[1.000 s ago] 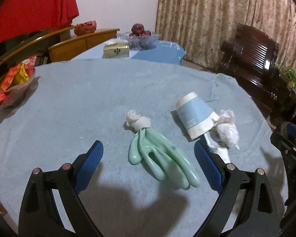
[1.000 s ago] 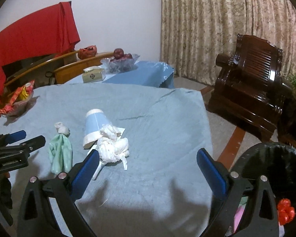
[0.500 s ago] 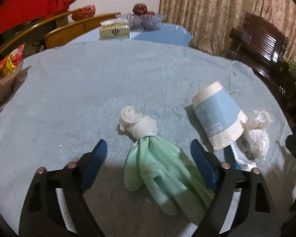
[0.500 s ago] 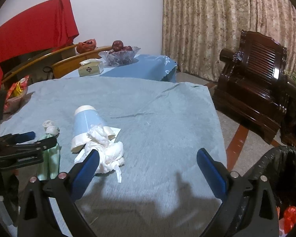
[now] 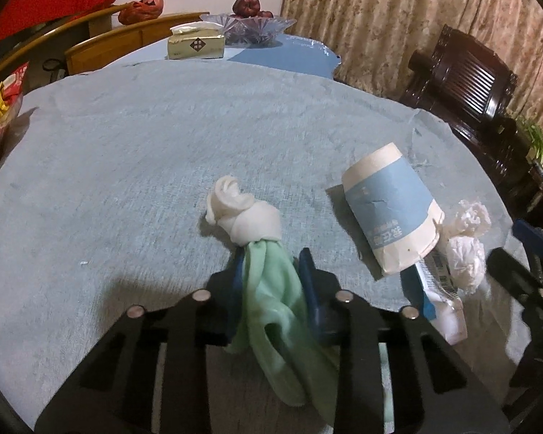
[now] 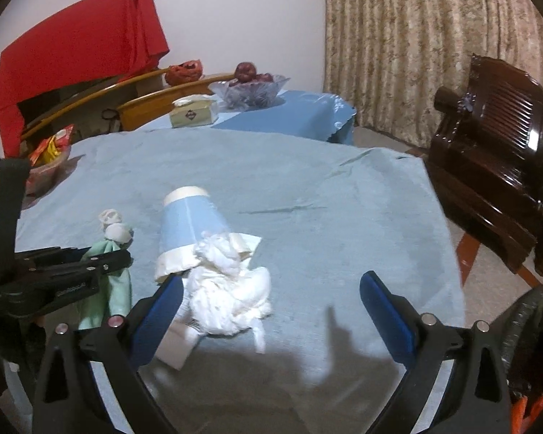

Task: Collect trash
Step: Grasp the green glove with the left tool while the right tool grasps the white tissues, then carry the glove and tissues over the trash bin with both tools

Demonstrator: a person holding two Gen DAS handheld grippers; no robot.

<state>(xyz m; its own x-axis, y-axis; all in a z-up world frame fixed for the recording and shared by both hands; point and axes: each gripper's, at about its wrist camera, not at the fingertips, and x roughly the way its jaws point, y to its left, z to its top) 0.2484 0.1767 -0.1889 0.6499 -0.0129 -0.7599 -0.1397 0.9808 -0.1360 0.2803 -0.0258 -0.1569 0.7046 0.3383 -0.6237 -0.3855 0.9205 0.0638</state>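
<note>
One green glove [image 5: 271, 289], cuff away, long axis along left gripper [image 5: 271, 275].

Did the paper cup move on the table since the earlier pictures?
No. In the right wrist view the paper cup lies as before, tipped over, mouth against the crumpled tissue, beside the green glove on the blue tablecloth.

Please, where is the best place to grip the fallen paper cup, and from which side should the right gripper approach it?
The paper cup lies on its side, mouth toward the crumpled tissue. Probably best: the open right gripper comes from above and pinches across the blue middle band; the tissue blocks the mouth.
</note>
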